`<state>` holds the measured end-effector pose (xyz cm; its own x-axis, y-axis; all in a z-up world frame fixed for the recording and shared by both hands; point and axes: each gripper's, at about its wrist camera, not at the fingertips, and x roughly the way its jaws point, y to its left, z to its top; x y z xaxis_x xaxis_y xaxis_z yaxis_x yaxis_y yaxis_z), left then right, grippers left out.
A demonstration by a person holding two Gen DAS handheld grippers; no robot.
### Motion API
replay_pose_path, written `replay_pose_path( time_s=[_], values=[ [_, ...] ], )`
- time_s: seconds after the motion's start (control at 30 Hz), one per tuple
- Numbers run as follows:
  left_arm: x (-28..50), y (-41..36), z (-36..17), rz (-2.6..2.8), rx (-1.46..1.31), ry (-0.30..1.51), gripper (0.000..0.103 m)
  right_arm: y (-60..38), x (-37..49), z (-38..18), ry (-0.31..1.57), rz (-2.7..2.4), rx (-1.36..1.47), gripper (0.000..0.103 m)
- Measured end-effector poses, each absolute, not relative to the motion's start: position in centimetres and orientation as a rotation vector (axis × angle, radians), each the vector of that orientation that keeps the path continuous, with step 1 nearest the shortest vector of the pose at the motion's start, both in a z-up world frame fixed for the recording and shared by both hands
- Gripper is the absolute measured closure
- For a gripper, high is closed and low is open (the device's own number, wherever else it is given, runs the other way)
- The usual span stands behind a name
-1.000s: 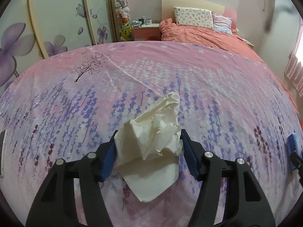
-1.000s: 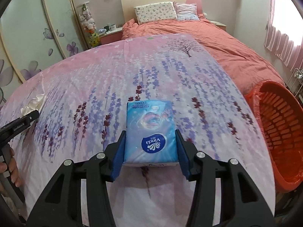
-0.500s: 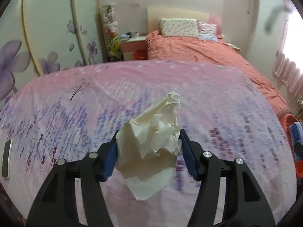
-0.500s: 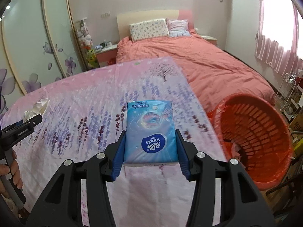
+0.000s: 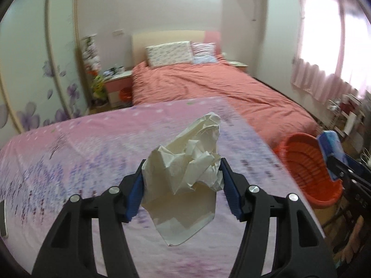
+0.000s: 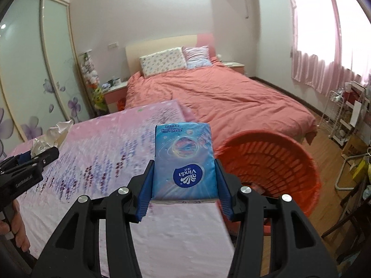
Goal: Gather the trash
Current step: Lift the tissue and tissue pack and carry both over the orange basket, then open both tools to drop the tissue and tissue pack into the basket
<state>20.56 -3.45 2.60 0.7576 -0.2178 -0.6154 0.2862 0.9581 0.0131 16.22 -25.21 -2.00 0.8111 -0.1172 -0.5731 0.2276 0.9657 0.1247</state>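
Crumpled tissue [image 5: 185, 169] (light, soft, easily crushed) is hanging clamped mid-wad in the left gripper [image 5: 183, 192], left of the orange basket [image 5: 306, 169]; the right gripper [image 6: 183, 192] is squeezing a tissue pack [image 6: 184, 159].

tissue [image 5: 185, 176]: crumpled matt paper, we see
pack [image 6: 184, 162]: glossy plastic wrap
basket [image 6: 273, 162]: slotted plastic
bedspread [image 5: 92, 150]: matt cloth
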Motion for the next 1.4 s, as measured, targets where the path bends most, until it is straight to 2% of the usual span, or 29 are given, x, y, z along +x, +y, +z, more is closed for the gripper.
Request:
replay_pose_path(
  time_s=[0.4, 0.77, 0.8, 0.87, 1.0, 1.1, 1.23, 1.37, 1.4],
  values=[
    [18.8, -14.2, 3.2, -0.514, 0.145, 0.635, 0.044, -32.9, 14.5, -2.0, 0.542, -0.318, 0.305, 0.053],
    [19.5, -25.7, -0.5, -0.693, 0.207, 0.680, 0.041, -39.6, 15.7, -4.4, 0.551, -0.366, 0.446, 0.052],
    [19.9, -26.9, -1.1, -0.702, 0.219, 0.691, 0.040, -39.9, 15.8, -4.6, 0.550, -0.367, 0.455, 0.050],
    [20.7, -28.4, -2.2, -0.710, 0.237, 0.717, 0.033, -40.9, 16.0, -5.1, 0.550, -0.358, 0.489, 0.048],
    [22.5, -29.6, -4.9, -0.696, 0.243, 0.791, 0.024, -42.4, 16.2, -6.0, 0.555, -0.350, 0.551, 0.036],
    [23.4, -28.7, -5.6, -0.678, 0.222, 0.819, 0.023, -42.2, 15.9, -6.2, 0.557, -0.368, 0.537, 0.031],
    [23.3, -26.5, -5.4, -0.643, 0.224, 0.799, 0.022, -41.2, 14.8, -5.7, 0.544, -0.425, 0.469, 0.019],
    [21.9, -23.3, -3.7, -0.576, 0.217, 0.733, 0.015, -39.6, 13.5, -4.5, 0.535, -0.487, 0.382, 0.011],
    [21.2, -21.7, -3.2, -0.550, 0.214, 0.704, 0.013, -39.4, 13.1, -4.2, 0.529, -0.502, 0.363, 0.006]
  ],
)
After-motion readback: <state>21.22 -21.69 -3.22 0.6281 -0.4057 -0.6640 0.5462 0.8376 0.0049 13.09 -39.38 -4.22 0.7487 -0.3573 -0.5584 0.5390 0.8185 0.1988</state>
